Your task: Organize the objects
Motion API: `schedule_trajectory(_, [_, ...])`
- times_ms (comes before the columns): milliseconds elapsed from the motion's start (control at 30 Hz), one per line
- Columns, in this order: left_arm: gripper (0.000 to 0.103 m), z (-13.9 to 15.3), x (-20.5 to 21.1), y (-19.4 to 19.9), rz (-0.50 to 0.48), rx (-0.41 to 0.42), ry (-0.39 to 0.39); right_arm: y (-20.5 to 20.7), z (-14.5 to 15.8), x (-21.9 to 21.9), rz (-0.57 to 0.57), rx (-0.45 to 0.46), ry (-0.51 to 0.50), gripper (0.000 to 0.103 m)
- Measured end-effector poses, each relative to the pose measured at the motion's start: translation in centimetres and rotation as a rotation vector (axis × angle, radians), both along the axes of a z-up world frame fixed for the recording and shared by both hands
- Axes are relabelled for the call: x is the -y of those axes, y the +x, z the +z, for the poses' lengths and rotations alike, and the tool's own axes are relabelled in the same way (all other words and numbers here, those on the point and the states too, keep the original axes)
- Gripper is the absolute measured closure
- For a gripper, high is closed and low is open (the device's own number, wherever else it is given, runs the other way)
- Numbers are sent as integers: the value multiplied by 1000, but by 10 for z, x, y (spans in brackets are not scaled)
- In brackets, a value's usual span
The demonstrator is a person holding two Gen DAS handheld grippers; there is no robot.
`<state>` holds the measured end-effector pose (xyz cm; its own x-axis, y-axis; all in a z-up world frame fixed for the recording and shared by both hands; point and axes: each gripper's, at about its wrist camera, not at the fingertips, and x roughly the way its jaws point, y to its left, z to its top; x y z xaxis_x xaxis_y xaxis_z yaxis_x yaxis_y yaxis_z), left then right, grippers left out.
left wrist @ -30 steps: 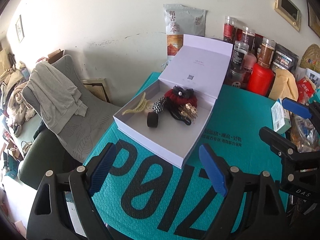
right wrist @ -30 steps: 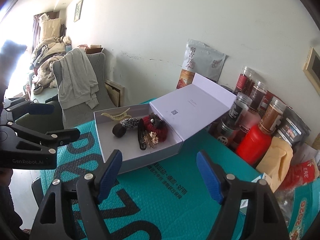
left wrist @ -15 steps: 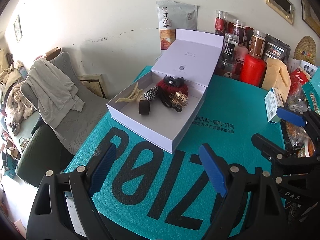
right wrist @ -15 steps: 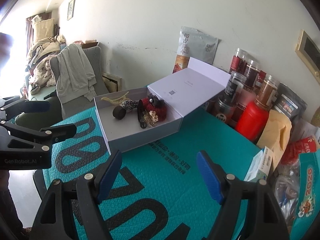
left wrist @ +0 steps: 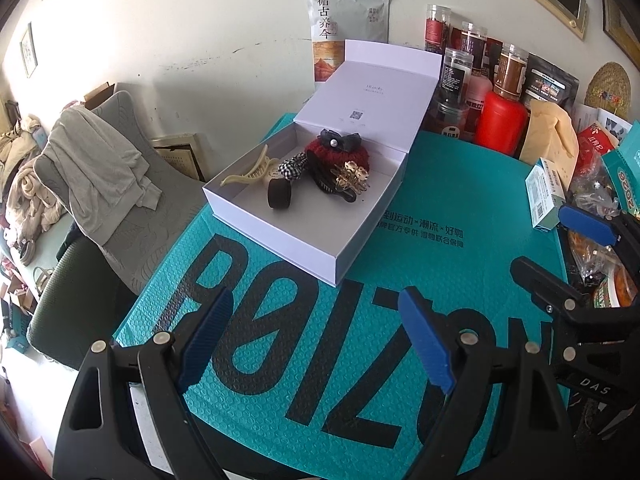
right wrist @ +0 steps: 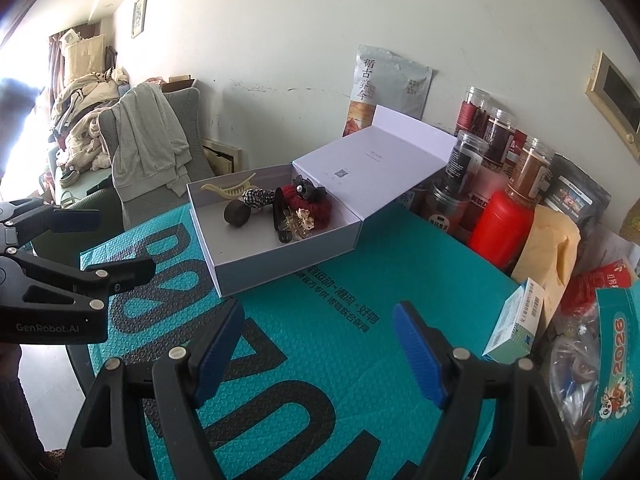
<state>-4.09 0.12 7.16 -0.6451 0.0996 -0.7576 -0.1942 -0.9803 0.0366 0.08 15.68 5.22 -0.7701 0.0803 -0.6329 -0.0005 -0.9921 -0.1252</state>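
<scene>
White gift box (left wrist: pixel 308 216) of hair accessories (left wrist: pixel 316 168) at frame center, lid open, on teal mat (left wrist: pixel 440 208); left gripper (left wrist: pixel 316 344) and right gripper (right wrist: pixel 318 348) both wide, empty, at bottom.

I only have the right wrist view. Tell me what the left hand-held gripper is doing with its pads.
Observer: The left hand-held gripper is open, with nothing between its blue pads, above the teal mat.
Operator: Report what's right of the teal carton.
Observer: A woven straw disc on the wall.
Operator: Check the white box's front wall.
Observer: The white box has a plain, unmarked front wall.
</scene>
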Motion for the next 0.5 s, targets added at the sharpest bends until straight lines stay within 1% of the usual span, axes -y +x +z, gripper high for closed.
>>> schedule_trajectory(500, [19, -7, 6, 2, 20, 8, -8, 2, -2, 1, -3, 11, 3, 25])
